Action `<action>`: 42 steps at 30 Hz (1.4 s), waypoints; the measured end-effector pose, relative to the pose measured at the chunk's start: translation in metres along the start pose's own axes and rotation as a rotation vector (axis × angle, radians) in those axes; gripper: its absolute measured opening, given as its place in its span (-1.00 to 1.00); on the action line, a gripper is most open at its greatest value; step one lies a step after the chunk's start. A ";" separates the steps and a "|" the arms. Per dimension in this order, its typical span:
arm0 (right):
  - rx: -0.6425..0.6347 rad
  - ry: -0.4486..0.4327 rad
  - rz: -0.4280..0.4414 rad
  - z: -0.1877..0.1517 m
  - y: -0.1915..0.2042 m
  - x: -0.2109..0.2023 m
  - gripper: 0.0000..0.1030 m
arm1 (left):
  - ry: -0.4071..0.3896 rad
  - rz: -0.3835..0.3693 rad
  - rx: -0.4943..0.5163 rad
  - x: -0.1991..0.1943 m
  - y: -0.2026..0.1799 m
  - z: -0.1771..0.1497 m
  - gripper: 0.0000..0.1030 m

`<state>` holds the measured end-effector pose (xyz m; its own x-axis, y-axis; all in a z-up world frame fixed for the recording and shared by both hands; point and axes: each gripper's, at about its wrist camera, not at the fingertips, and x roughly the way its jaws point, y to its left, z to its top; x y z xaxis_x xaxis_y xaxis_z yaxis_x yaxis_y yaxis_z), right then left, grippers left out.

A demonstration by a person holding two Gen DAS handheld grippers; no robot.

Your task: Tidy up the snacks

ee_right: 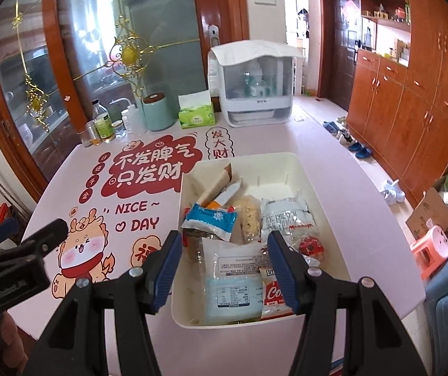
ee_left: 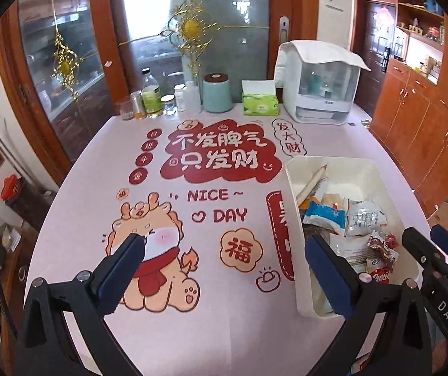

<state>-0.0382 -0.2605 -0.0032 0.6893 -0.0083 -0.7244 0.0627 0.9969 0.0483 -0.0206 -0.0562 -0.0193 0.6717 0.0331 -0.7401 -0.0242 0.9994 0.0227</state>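
Both tongs stand open and hold nothing. Seen from the right wrist, the right tongs [ee_right: 222, 261] hang over the near end of the cream bin [ee_right: 321, 188], with their blue pads spread apart above the packets. In the left wrist view, the left tongs [ee_left: 224, 255] are spread wider still, over the printed counter [ee_left: 161, 329] just left of the bin.

The bin is a shallow rectangular tray with rounded corners, standing on the right part of the counter. Snacks fill its near half in a loose heap: a blue-and-white packet [ee_right: 213, 221] toward the bin's left wall, a clear pouch of pale yellow pieces [ee_right: 250, 219] in the middle, a white pouch with red lettering [ee_right: 286, 216] toward the right wall, a small red-wrapped piece [ee_right: 311, 246] beside that, a pale blue flat pack [ee_right: 233, 294] at the near wall and a red-and-white sachet [ee_right: 274, 294] next to it. Tan wrappers lean against the bin's far left corner. The far end of the bin is bare.

The right pad covers part of the sachet's lettering, and small print on the packs is too fine to read. Packets lower in the heap are mostly hidden.
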 end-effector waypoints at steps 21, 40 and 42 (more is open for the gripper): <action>-0.063 -0.003 0.013 0.000 0.015 -0.002 0.11 | 0.026 0.035 -0.016 -0.001 0.001 -0.007 0.98; -0.066 0.032 -0.007 -0.001 0.015 0.005 0.11 | 0.046 0.020 -0.010 0.007 -0.003 -0.005 0.98; -0.067 0.032 -0.009 -0.001 0.016 0.005 0.11 | 0.049 0.017 -0.009 0.008 -0.004 -0.005 0.98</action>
<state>-0.0345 -0.2449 -0.0066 0.6656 -0.0154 -0.7462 0.0193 0.9998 -0.0034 -0.0186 -0.0597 -0.0287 0.6342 0.0495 -0.7716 -0.0418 0.9987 0.0296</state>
